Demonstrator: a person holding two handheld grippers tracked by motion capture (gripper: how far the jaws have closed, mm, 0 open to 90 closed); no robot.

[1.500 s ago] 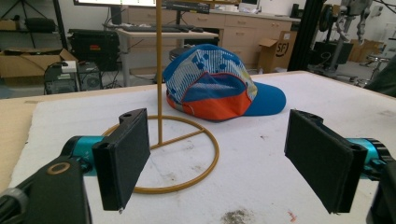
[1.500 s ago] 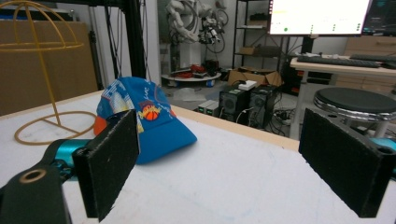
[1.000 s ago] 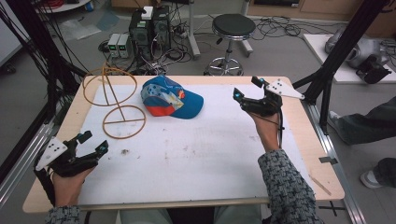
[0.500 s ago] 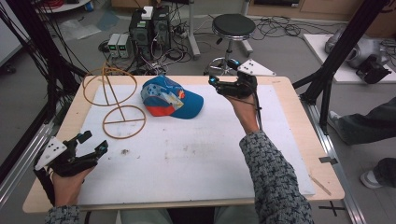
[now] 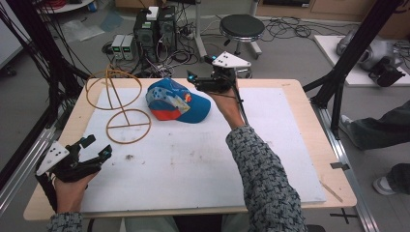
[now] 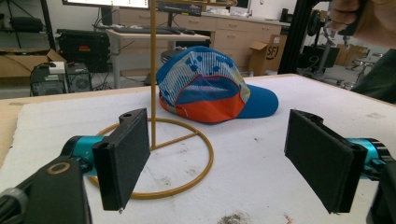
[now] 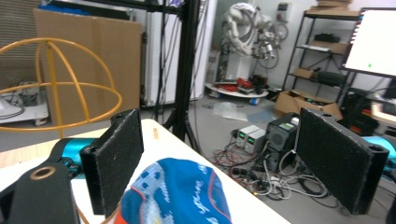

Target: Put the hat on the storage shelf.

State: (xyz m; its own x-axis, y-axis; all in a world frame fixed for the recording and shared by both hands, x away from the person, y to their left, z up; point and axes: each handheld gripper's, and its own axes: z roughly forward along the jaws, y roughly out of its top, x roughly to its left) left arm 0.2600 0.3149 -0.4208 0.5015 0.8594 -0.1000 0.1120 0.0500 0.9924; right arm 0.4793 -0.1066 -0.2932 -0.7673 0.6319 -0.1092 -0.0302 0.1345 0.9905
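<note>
Left gripper (image 5: 95, 148): held low at the near-left corner of the surface (image 5: 290, 159), jaws apart with nothing between them, aimed toward the stand and cap.
Right gripper (image 5: 203, 77): held up above the far edge, just right of the cap, jaws apart and empty, aimed left across the crown.
Cap (image 5: 178, 101): blue with white pattern and orange patches, resting on the white sheet at far centre, brim toward the right.
Stand (image 5: 126, 121): yellow wire, 1 ring base flat on the surface left of the cap, a thin post rising to a domed cage of hoops.
High view: both forearms, 1 patterned sleeve, floor with cables, power boxes and a stool (image 5: 241, 26) beyond the surface.
Left gripper view: the cap's open back with its orange lining (image 6: 205, 91), the post (image 6: 152, 70) just in front of it, and the other hand (image 6: 359, 16) at top right.
Right gripper view: the crown (image 7: 180, 196) from above between the jaws, the wire cage (image 7: 56, 84) at left, a lit monitor (image 7: 373, 39) at right.
</note>
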